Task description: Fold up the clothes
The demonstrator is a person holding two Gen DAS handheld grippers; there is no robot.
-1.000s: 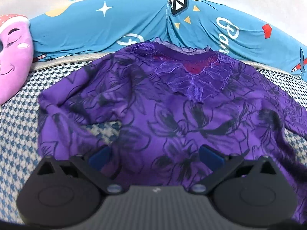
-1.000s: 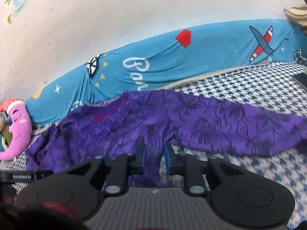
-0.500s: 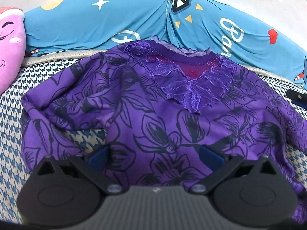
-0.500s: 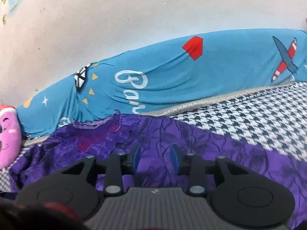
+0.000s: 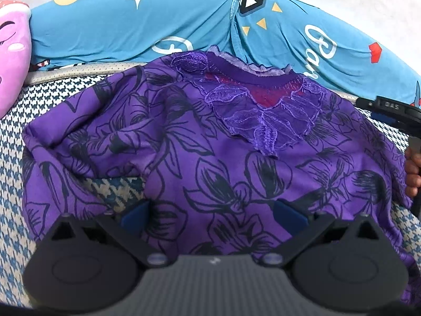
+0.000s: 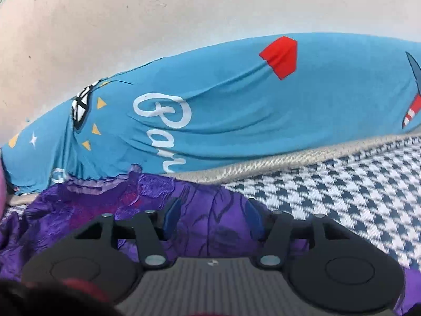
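Behind everything, a pale wall [image 6: 131,26]; below it, running from nine o'clock to three o'clock across both views, a long blue bolster [image 5: 118,26] printed with stars, triangles, a red pentagon and white script. At nine o'clock in the left wrist view, part of a pink plush toy [image 5: 13,60] with a closed-eye face. Under all of it, a bed covered in blue-and-white houndstooth fabric [image 6: 342,197], edged with a beige piping strip along the bolster.

Spread face-up at the centre of the bed, a purple blouse [image 5: 210,158] with a black floral line print, a lace collar panel and a red patch at the neckline pointing to twelve o'clock, touching the bolster. Near sleeve at nine o'clock bent back on itself, a gap of houndstooth showing at seven o'clock between sleeve and body.

Left gripper [image 5: 213,213] at six o'clock over the lower body of the blouse, fingers spread wide, blue pads apart, cloth lying below and between them, nothing pinched.

Right gripper [image 6: 213,218] over the shoulder side of the blouse, jaws opening, purple cloth bunched between the two blue pads but no pad visibly pressing it. Same gripper seen in the left wrist view at three o'clock as a black body, with a hand [image 5: 411,171] beneath it at the blouse's edge.
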